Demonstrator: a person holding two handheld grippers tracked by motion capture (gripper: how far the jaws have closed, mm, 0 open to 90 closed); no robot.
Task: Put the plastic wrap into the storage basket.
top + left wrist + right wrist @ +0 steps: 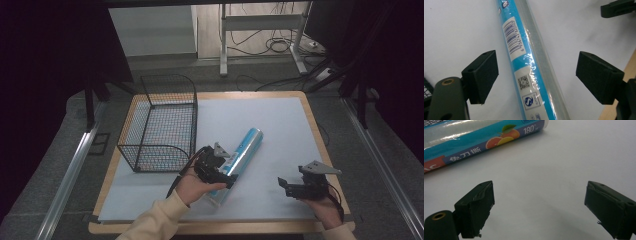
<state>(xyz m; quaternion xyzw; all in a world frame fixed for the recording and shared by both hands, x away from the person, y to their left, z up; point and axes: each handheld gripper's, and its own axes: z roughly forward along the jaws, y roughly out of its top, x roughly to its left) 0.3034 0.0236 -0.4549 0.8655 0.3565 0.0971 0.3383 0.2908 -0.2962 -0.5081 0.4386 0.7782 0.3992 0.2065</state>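
**Desk:** What sits at the centre of the frame?

**Photographer:** A long blue roll of cling film [239, 160] in a clear wrapper, lying flat on the white surface [280, 125]. It runs diagonally, its far end pointing up and to the right and its near end close to the person's left hand. A black wire basket [162, 122] stands just to its left on the same surface, apart from the roll.

**Desk:** And the left gripper?

**Photographer:** The left gripper [536, 75] hovers right over the near half of the roll. From the left gripper view, its jaws stand wide apart with the roll [531, 65] running between them, barcode side up. There is clear white surface on either side of the wrapper, so neither pad is pressing on it; nothing is gripped.

**Desk:** The right one?

**Photographer:** The right gripper [295, 187] is held low near the front right corner of the surface, well apart from the roll. In the right gripper view, its jaws are also spread wide and carry nothing; only bare white surface lies between them, with the printed side of the roll [484, 140], showing orange slices, farther off at the top left.

**Desk:** Anything else?

**Photographer:** A cream sleeve [155, 220] covers the left forearm.
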